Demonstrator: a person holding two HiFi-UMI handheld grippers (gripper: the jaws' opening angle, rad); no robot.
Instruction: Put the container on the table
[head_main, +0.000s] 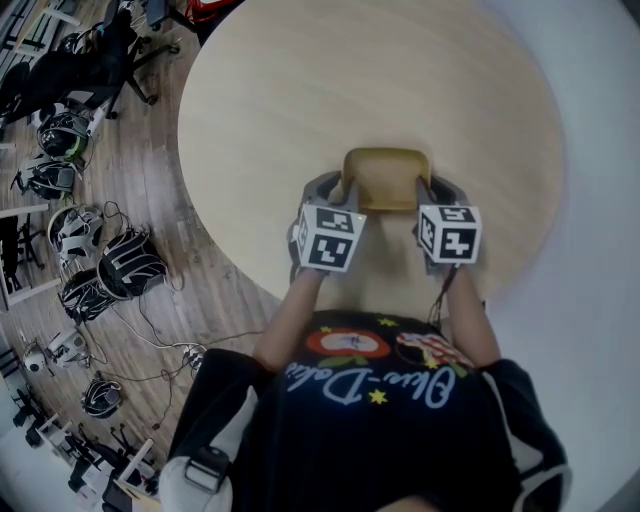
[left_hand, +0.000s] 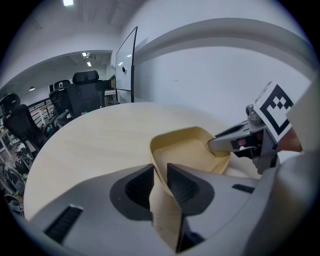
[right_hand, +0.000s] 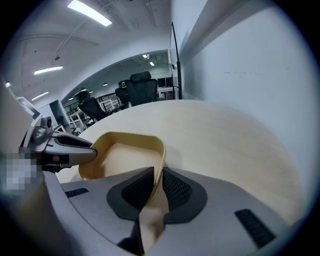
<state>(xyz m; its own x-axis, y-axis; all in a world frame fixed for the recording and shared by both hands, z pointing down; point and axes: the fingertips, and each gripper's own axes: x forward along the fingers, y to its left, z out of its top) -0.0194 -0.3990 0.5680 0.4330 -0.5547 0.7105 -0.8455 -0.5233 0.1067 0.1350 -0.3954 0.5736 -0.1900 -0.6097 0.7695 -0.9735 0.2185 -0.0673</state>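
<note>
A tan, shallow plastic container (head_main: 385, 178) sits on the round, light wood table (head_main: 300, 90), near its front edge. My left gripper (head_main: 335, 192) stands at the container's left wall. In the left gripper view that wall (left_hand: 159, 167) runs between the jaws of the left gripper (left_hand: 160, 182) with a gap beside it, so the jaws are open. My right gripper (head_main: 432, 193) is at the right wall. In the right gripper view the pads of the right gripper (right_hand: 158, 187) close on that wall (right_hand: 161, 160). The container (right_hand: 122, 156) is empty inside.
A white wall (head_main: 600, 120) curves round the table's far and right side. On the wooden floor at the left lie several helmets and cables (head_main: 100, 265), with black office chairs (head_main: 90, 60) behind. My black-shirted torso (head_main: 380, 420) fills the bottom of the head view.
</note>
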